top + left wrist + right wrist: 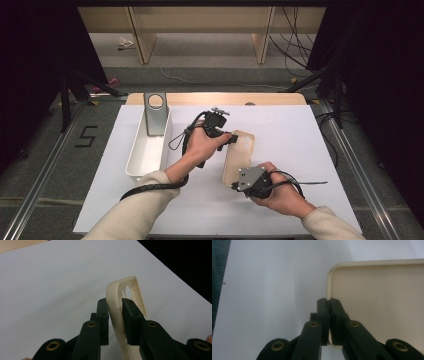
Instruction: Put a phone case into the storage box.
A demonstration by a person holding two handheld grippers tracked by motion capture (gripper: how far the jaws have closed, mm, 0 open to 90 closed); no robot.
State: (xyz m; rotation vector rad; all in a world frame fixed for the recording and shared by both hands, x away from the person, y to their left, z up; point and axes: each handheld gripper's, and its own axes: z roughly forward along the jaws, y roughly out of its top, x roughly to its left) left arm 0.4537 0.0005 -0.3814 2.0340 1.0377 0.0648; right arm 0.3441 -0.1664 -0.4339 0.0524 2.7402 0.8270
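A cream phone case (241, 156) lies lengthwise on the white table top (290, 145), hollow side up, with its far end lifted a little. My left gripper (233, 138) comes in from the left at the far end and is shut on the case's side rim (113, 291); its pads (103, 312) press that rim from both sides. My right gripper (233, 187), with a grey plate on top, is shut on the near end's thin rim. In the right gripper view the jaws (329, 303) meet on the edge of the case (377, 300).
A long white bin (145, 152) stands at the left of the table with a grey metal stand (155, 114) at its far end. A thin black cable (311, 183) trails right from my right gripper. Dark floor and metal rails flank the table.
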